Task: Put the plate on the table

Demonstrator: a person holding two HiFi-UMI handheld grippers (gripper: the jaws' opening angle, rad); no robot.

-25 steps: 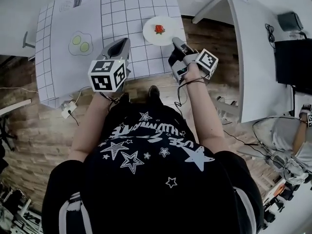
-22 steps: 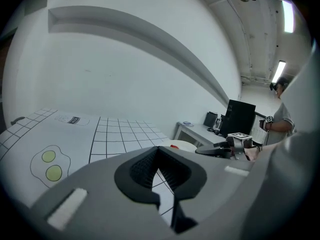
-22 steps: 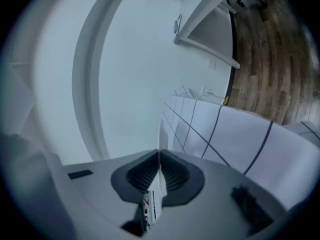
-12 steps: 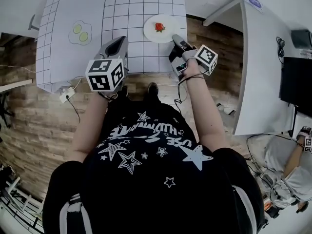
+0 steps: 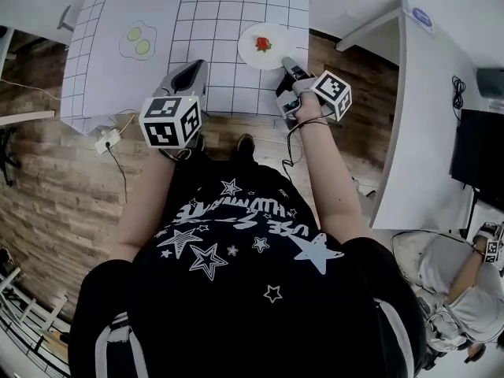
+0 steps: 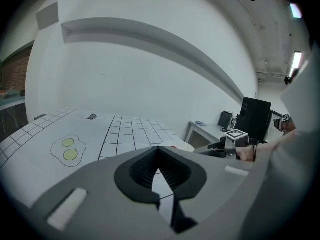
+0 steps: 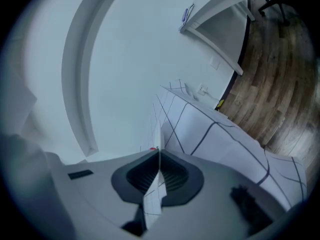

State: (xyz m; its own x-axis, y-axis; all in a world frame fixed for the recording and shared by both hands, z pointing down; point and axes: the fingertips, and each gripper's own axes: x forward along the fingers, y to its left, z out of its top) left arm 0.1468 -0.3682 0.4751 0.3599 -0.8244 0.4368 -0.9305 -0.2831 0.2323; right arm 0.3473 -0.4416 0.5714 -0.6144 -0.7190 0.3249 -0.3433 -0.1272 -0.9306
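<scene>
Plate and right tool: the plate [image 5: 272,58] lies straight ahead of the right tool [image 5: 287,63], whose tips sit at the plate's near-right rim. This hand is by far the nearer one.
Right tool: jaws drawn together on the thin white rim, which shows edge-on between them in the right gripper view.
Left tool: the left tool [image 5: 194,68] is left of the plate and well apart from it, with its jaws closed on nothing.
Plate: round and white, so it has no long axis. It sits over the desk's near right corner and looks level. I cannot tell whether it rests on the surface or hangs just above it.
Red item: a small red thing [image 5: 262,44], perhaps a strawberry, lies near the plate's middle.
Desk: the desk [image 5: 228,6] has a white cloth with a dark grid under and beyond the plate. A fried-egg print [image 5: 138,40] with 2 green yolks lies far left of the plate.
Next move, as judged: lower if needed, release, then draw back without dragging the plate off the edge.
Room: a wood-plank floor [image 5: 47,156] lies nearer than the plate, and another white desk [image 5: 425,93] stands to its right.
</scene>
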